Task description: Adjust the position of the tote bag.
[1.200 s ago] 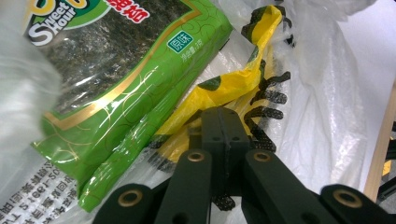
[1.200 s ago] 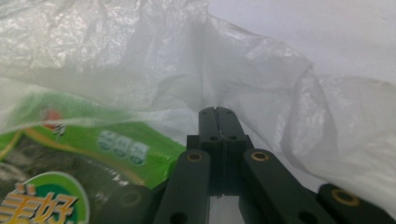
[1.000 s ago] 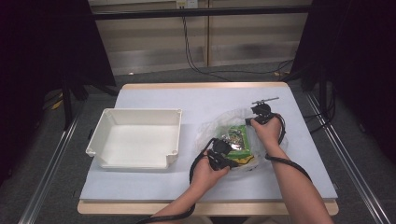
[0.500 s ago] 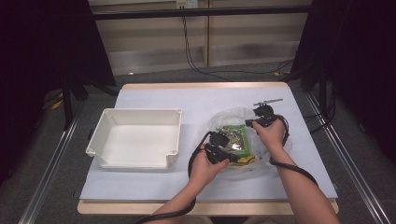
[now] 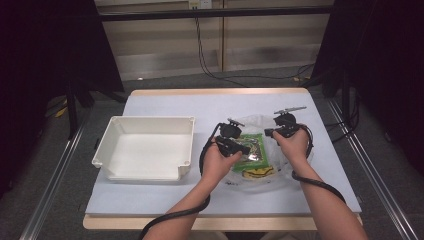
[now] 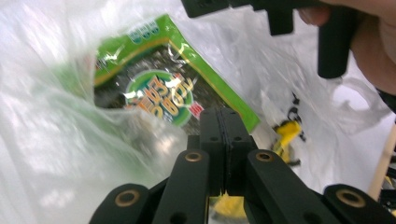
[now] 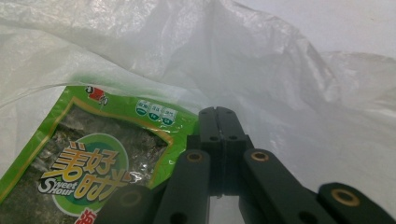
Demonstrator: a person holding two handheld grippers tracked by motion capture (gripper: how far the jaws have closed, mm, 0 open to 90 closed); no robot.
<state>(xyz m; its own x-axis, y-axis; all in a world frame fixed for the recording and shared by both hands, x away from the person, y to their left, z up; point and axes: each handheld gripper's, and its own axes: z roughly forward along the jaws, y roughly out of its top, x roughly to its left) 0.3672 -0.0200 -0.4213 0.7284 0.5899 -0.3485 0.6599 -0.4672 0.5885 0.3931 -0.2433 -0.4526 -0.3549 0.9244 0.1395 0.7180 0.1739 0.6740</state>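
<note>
A clear plastic bag (image 5: 295, 172) lies on the right half of the table, with a green snack packet (image 5: 253, 153) and a yellow item (image 5: 260, 173) inside it. My left gripper (image 5: 245, 149) is shut on the bag's film at the packet's left side; its jaws have just closed a little further on the film. My right gripper (image 5: 268, 132) is shut on the bag's film at the upper right of the packet. In the left gripper view the closed jaws (image 6: 227, 114) sit over the packet (image 6: 159, 88), with bag film (image 6: 46, 154) beside them. In the right gripper view the closed jaws (image 7: 223, 112) sit among film (image 7: 261, 60) beside the packet (image 7: 84, 163).
A white rectangular tray (image 5: 145, 121) stands on the left of the light table (image 5: 165, 102). Both forearms come in from the table's front edge, with black cables trailing. Dark floor and metal rails flank the table.
Both hands have risen a little with the bag's film, and the left hand has shifted up and to the right. The bag's mouth stands higher and more spread than before.
</note>
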